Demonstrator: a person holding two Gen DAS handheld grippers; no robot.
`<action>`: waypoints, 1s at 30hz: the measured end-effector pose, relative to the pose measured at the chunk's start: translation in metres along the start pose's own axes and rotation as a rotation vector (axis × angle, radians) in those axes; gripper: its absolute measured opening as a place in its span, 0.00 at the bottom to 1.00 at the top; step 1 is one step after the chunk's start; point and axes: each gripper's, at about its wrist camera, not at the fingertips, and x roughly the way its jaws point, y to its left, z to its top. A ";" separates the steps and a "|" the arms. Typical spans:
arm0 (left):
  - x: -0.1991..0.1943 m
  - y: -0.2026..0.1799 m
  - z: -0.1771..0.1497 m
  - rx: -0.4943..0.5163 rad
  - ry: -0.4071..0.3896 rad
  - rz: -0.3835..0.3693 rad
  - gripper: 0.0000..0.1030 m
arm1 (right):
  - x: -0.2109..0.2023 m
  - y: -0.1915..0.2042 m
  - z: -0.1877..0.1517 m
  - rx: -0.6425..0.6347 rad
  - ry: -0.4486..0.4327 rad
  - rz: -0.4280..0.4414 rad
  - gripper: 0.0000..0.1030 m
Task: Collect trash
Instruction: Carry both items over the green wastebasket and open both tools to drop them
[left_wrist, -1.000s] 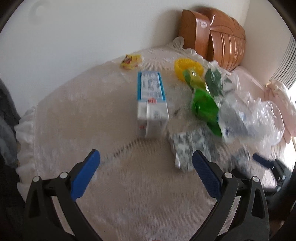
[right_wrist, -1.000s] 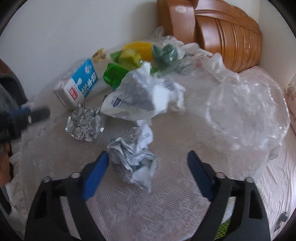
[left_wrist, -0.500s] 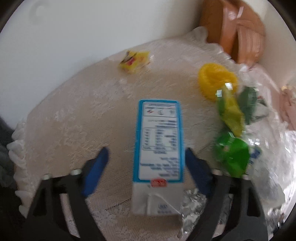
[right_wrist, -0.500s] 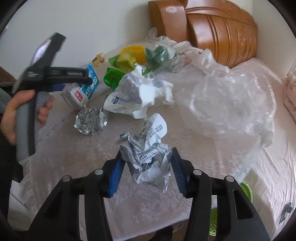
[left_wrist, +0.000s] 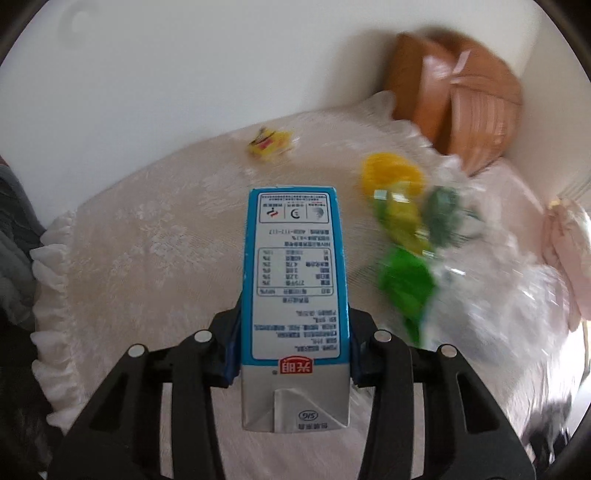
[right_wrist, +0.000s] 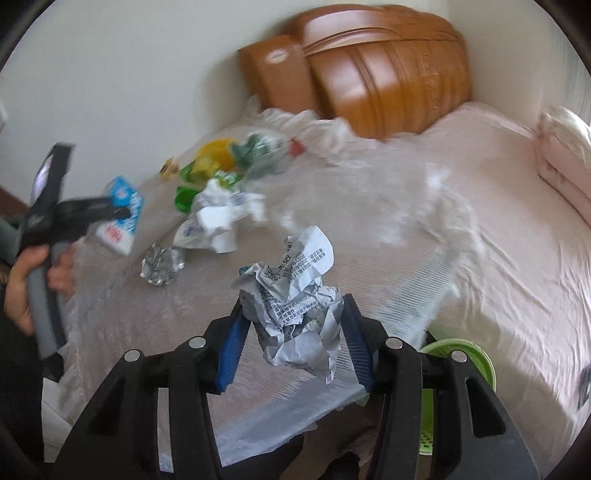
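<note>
My left gripper (left_wrist: 293, 343) is shut on a blue and white milk carton (left_wrist: 295, 280) and holds it above the lace-covered table (left_wrist: 147, 251). The carton also shows in the right wrist view (right_wrist: 120, 218), with the left gripper (right_wrist: 114, 212) around it. My right gripper (right_wrist: 291, 338) is shut on a crumpled printed paper ball (right_wrist: 291, 310), lifted off the table. Left on the table are a foil ball (right_wrist: 160, 264), a crumpled white wrapper (right_wrist: 218, 221), green and yellow wrappers (left_wrist: 402, 258), a small yellow packet (left_wrist: 269, 144) and a clear plastic bag (right_wrist: 388, 206).
A green basket (right_wrist: 458, 369) sits below the table's near edge, to the right of my right gripper. A brown wooden chair back (right_wrist: 369, 70) stands behind the table against the white wall. A pink cushion (right_wrist: 565, 162) lies at the right.
My left gripper moved forward over the milk carton, shut on it and lifted it. My right gripper shut on the paper ball and raised it off the table.
</note>
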 end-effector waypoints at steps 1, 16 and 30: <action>-0.015 -0.006 -0.006 0.013 -0.016 -0.017 0.41 | -0.008 -0.015 -0.003 0.023 -0.009 -0.019 0.49; -0.080 -0.291 -0.183 0.617 0.145 -0.464 0.41 | -0.125 -0.214 -0.084 0.272 -0.104 -0.339 0.49; 0.067 -0.443 -0.333 0.942 0.291 -0.365 0.41 | -0.183 -0.300 -0.154 0.456 -0.140 -0.459 0.49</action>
